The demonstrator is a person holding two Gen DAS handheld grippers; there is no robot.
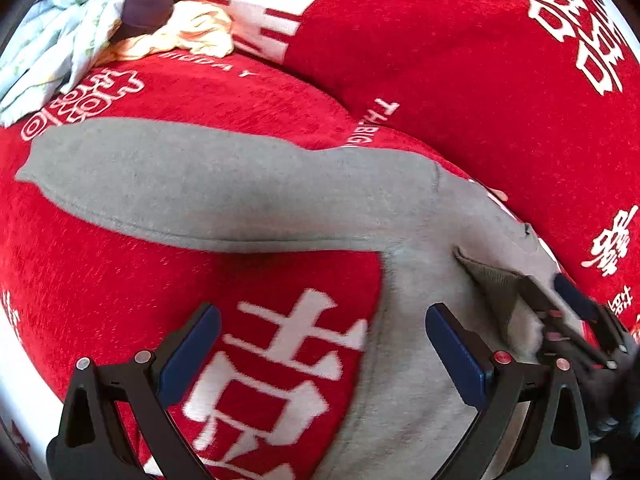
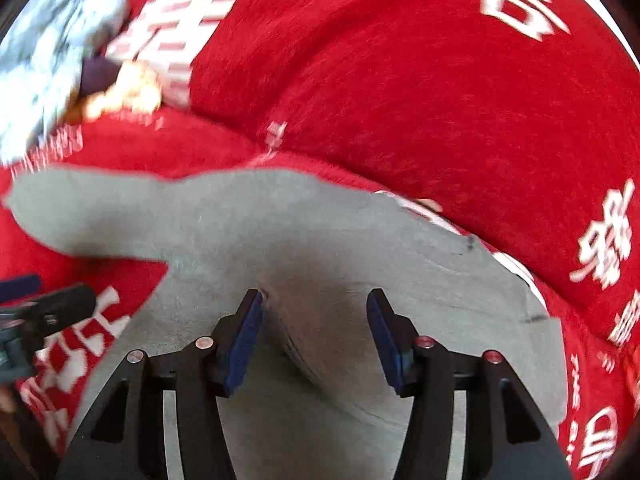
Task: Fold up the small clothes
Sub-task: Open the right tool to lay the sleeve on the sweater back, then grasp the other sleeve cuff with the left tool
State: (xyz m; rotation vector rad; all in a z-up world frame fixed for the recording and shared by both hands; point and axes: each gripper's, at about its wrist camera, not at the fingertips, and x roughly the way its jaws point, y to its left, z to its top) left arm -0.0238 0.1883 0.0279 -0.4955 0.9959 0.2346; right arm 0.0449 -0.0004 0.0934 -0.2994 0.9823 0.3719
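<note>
1. A grey garment (image 1: 248, 192) lies spread on a red cover (image 1: 440, 40) with white characters; it serves as the landmark here.
2. One long grey sleeve or leg reaches out to the left, its hemmed lower edge lying flat, with bare red cover on both sides of it.
3. The left gripper (image 1: 322, 350) hangs over the garment's left edge, jaws wide apart and holding nothing; one blue pad is over red cover, the other over grey cloth.
4. The right gripper (image 2: 316, 334) is above the garment's middle, jaws parted, nothing pinched; a raised fold runs between the pads.
5. At the garment's right edge a corner stands turned up, just beside the right gripper's fingers (image 1: 576, 300).
6. Beyond the garment's far left end sits a heap of clothes (image 1: 72, 36), well apart.
7. Behind the garment the red cover rises as open, bare cushion.
</note>
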